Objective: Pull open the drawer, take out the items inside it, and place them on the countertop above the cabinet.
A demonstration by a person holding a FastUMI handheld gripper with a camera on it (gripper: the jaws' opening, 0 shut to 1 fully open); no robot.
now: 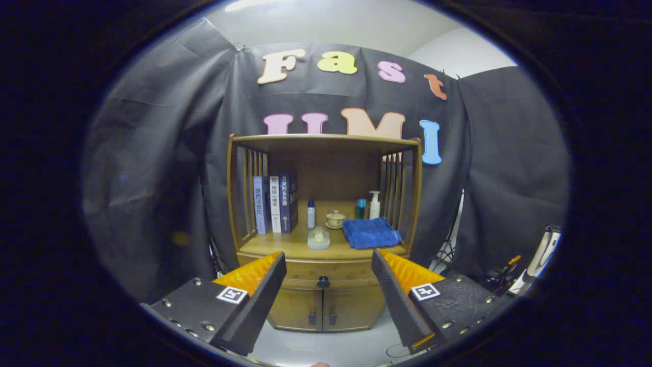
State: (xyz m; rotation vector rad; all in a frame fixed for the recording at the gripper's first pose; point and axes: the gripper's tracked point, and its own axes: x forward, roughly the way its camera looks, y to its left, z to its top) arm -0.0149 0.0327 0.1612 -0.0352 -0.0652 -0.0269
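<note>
Drawer (pixel 323 272): closed, dark round knob (pixel 323 281) | gripper (pixel 328 265): fingers wide apart, empty

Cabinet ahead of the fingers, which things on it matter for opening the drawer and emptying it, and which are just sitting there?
For the job:
- drawer, shut
- drawer knob, between and beyond the open fingers
- countertop, where the items go

Just sitting there:
- books
- blue towel
- lidded cup
- pump bottle
- small white bottle
- lower cabinet doors
</note>
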